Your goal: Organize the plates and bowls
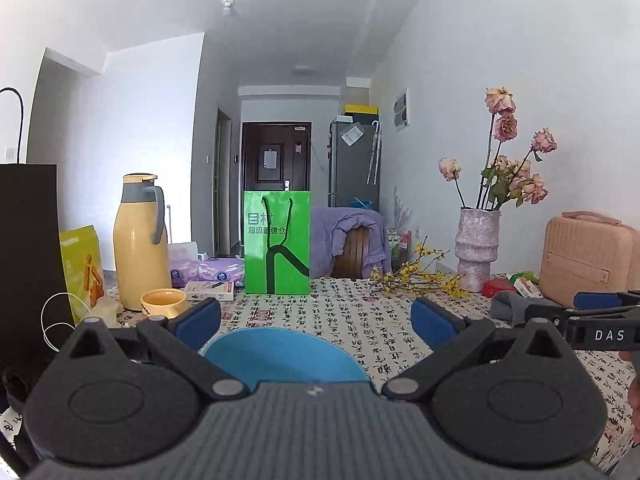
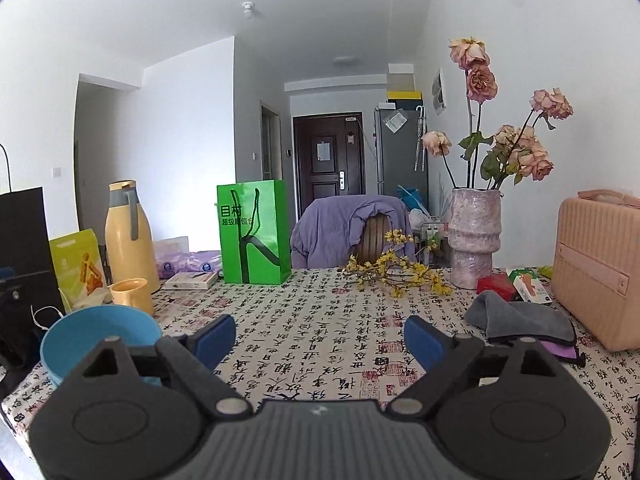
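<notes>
Judging by what lies on the patterned tablecloth [image 2: 320, 320], the sorting has hardly any visible result: only one piece of tableware shows, a blue bowl [image 1: 286, 356], standing upright and alone, with no plates and no stack in either view (whatever else belongs to the job is out of frame). In the left wrist view the bowl sits at about six o'clock, just ahead of the left gripper [image 1: 316, 320], whose blue pads stand spread wide to either side of the far rim without pressing on it, so nothing is held. In the right wrist view the same bowl is at about eight o'clock, partly behind the linkage, while the right gripper [image 2: 320, 338] is likewise wide apart over bare cloth, empty and touching nothing. Nearly all of the task seems left.
</notes>
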Demonstrator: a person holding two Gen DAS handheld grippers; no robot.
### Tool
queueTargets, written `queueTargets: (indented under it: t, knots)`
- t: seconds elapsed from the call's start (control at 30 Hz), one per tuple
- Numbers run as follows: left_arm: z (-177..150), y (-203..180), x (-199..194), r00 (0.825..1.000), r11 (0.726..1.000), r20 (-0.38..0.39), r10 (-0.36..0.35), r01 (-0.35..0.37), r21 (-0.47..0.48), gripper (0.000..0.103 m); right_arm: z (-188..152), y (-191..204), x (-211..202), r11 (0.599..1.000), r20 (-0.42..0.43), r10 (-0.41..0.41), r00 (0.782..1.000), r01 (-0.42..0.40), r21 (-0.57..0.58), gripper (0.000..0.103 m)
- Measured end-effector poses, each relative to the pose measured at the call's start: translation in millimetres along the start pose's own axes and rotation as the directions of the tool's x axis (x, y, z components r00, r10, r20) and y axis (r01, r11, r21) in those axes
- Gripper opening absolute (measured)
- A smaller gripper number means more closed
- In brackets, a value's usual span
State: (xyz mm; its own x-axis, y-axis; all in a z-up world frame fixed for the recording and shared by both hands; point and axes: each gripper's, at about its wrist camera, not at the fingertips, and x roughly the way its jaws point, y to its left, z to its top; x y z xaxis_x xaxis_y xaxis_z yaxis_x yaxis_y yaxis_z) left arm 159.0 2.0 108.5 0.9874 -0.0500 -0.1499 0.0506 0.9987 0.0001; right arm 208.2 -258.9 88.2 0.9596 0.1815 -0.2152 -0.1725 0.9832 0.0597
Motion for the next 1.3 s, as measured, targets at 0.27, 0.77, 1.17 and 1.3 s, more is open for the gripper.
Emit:
queueTargets:
  t: [0.27,0.77,1.17,1.3]
  knots:
    - [-18.6,-0.4,-39.2,1.0,1.0,0.004,0.024,-0.024,-0.006,0.103,-14.7,13.7,-43.6,1.0,0.043,-0.002,0.999,0.002,-0.001,0.091]
    - [-60.0,-3.7,-127.3,0.991,0.99,0.031,0.133,-0.135,0.052,0.103,-58.7,44.9,-137.3,1.0,0.056,-0.005,0.998,0.005,0.005,0.092]
    - [-78.8,-3.3,-156.4,0.997,0.996,-0.011,0.081,-0.081,0.039,0.103,-93.6,59.7,-179.2,0.999,0.074,-0.029,0.997,0.027,0.029,0.093]
    - [-76.2,-1.0,-156.9,0.996,0.996,-0.007,0.084,-0.084,0.025,0.103,-92.3,58.4,-175.9,0.999,0.059,-0.028,0.998,0.026,0.04,0.093]
